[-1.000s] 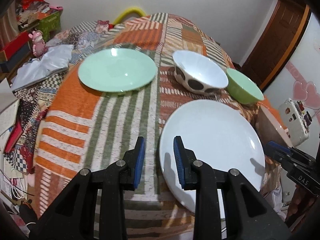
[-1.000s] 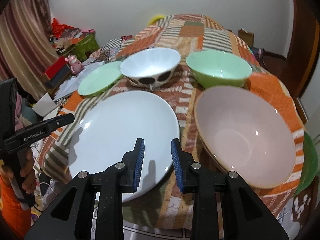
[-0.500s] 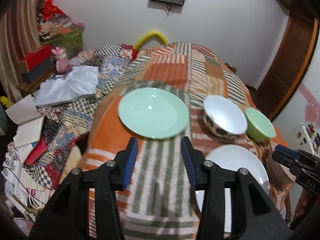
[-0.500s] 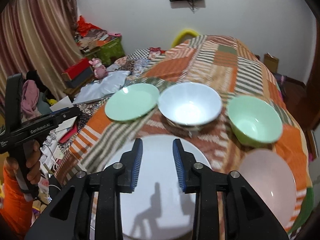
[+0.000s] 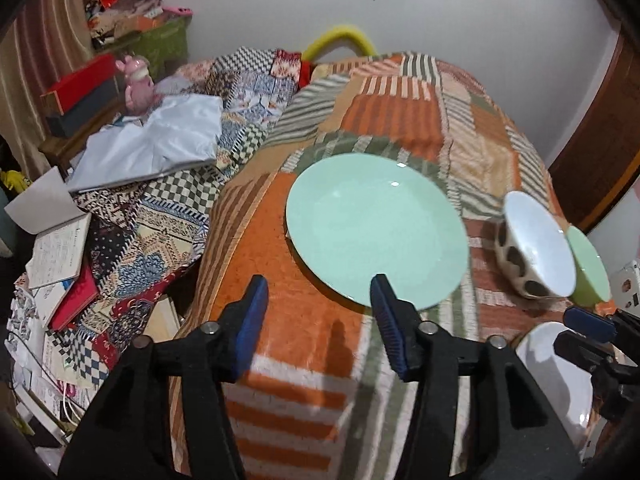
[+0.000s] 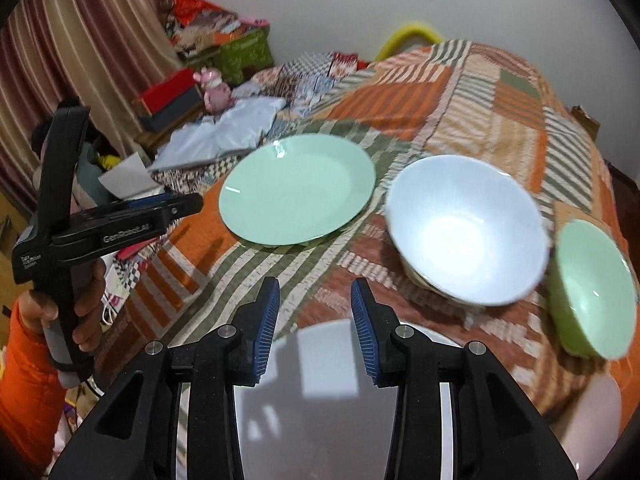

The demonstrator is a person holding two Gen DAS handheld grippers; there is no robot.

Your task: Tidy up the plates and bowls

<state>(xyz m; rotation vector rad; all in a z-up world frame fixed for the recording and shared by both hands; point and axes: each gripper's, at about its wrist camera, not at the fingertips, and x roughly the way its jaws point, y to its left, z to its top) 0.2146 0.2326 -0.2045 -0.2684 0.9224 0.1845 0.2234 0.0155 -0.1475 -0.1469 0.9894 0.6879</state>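
A mint green plate lies on the patchwork-covered table. My left gripper is open and empty just short of the plate's near rim. A white bowl with dark spots and a small green bowl stand to the right. A large white plate lies under my right gripper, which is open and empty above it. The pink bowl's rim shows at the lower right.
To the left of the table lie a pale plastic bag, books and papers, a pink toy and boxes. A wooden door stands at the right. The left gripper also shows in the right wrist view.
Both grippers have moved left and forward over the table. The left gripper's jaws have opened wider and now face the green plate. The right gripper has opened a little and hangs over the white plate.
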